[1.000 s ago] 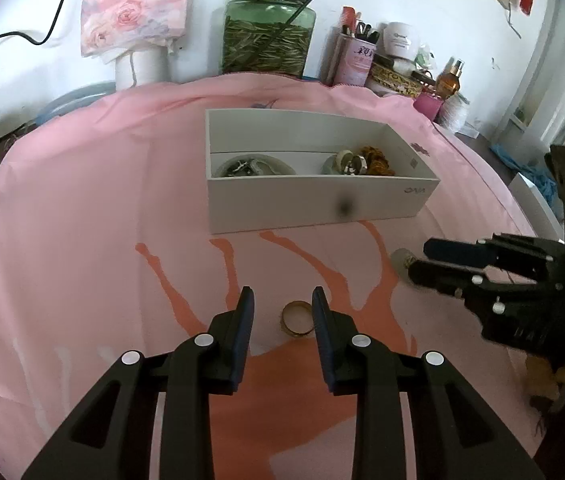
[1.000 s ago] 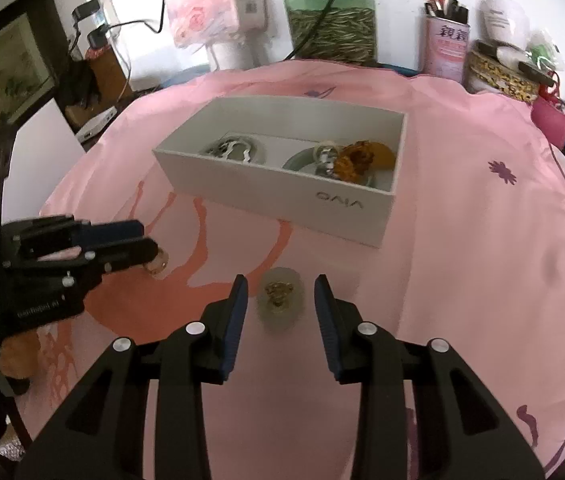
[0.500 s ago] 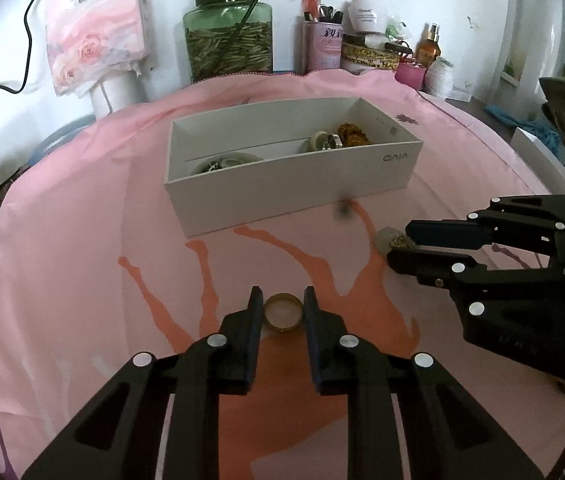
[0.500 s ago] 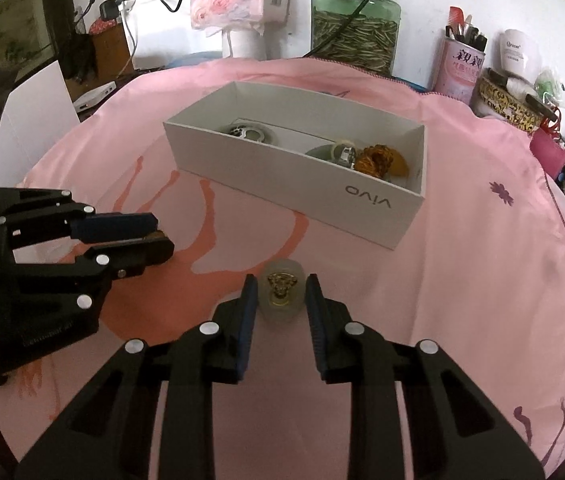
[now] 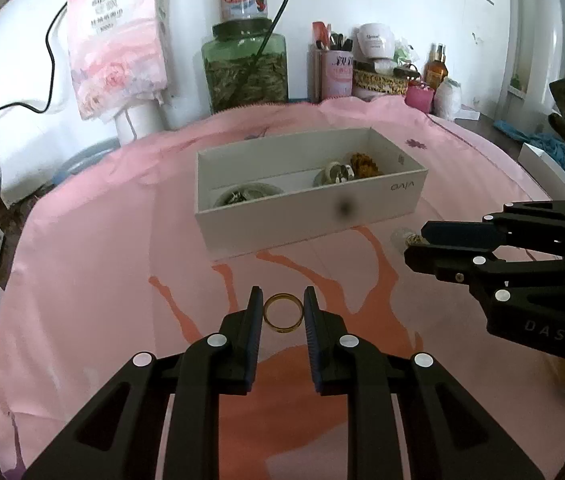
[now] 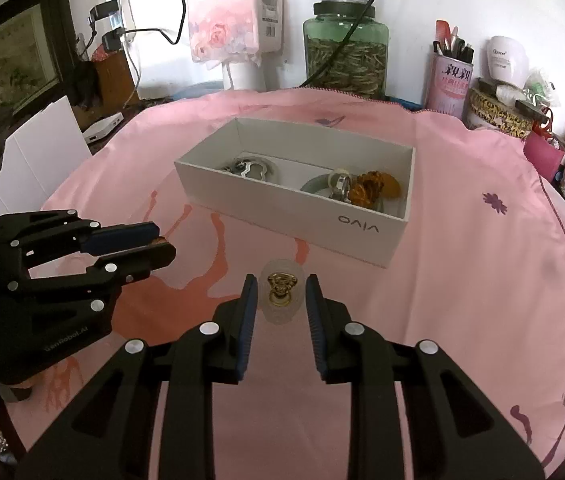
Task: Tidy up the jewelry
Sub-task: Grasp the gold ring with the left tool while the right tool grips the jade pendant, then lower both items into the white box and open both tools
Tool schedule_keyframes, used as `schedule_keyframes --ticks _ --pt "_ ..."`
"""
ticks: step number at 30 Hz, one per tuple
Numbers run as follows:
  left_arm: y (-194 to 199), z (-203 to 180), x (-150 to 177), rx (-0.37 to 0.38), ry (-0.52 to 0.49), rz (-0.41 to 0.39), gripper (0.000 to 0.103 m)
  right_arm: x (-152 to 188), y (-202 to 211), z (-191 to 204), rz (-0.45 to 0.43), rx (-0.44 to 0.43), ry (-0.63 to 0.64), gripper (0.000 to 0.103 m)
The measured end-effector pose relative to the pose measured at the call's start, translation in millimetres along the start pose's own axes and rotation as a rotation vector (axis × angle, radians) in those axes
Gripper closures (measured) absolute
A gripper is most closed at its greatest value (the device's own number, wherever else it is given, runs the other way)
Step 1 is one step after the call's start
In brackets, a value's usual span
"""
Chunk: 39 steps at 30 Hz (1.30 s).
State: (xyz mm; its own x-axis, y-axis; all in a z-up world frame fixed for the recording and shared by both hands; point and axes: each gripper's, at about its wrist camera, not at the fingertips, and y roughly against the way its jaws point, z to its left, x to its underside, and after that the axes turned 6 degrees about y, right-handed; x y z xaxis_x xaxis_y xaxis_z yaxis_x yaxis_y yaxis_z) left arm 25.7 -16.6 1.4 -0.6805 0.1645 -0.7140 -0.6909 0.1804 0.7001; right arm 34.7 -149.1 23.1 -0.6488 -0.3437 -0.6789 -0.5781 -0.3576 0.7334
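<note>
Both tools have closed in over the last second. A moment ago each stood spread with its piece lying loose on the pink cloth (image 5: 94, 264) of the bench; now the left tool (image 5: 283, 312) pinches the gold ring (image 5: 283, 313), its pads touching the band on either side. The ring appears raised off the cloth, though I cannot be sure. The right tool (image 6: 281, 298) has likewise narrowed onto the clear oval disc carrying a gold ornament (image 6: 281, 297), and its pads press the disc's edges.

The white box (image 6: 362, 236) sits farther back in the middle of the bench, open on top, already holding a silvery piece at its left end and a ring and an amber flower piece at its right.

To my eye the two grasps are made, so the picking part is done; what remains is carrying both pieces over the near wall of the box and letting them go inside.
</note>
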Motion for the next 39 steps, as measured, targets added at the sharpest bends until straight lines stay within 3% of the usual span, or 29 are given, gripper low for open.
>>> schedule_keyframes --ticks 22,27,32,37,38,39 --pt "18 -11 2 -0.059 -0.033 -0.092 0.082 -4 13 0 -0.058 -0.016 -0.040 0.079" --pt "26 -10 -9 -0.085 -0.014 -0.140 0.082 -13 24 -2 -0.115 -0.007 -0.069 0.079" --pt "16 10 -51 -0.036 0.089 -0.101 0.082 -44 16 -15 -0.132 0.037 -0.111 0.079" --pt "-25 23 -76 -0.066 0.152 -0.043 0.082 -64 -19 -39 -0.089 0.067 -0.161 0.079" --pt "-34 24 -77 -0.066 0.160 -0.027 0.082 -63 -24 -42 -0.094 0.076 -0.173 0.077" --pt "-41 25 -77 -0.068 0.166 -0.016 0.082 -62 -27 -45 -0.101 0.087 -0.182 0.066"
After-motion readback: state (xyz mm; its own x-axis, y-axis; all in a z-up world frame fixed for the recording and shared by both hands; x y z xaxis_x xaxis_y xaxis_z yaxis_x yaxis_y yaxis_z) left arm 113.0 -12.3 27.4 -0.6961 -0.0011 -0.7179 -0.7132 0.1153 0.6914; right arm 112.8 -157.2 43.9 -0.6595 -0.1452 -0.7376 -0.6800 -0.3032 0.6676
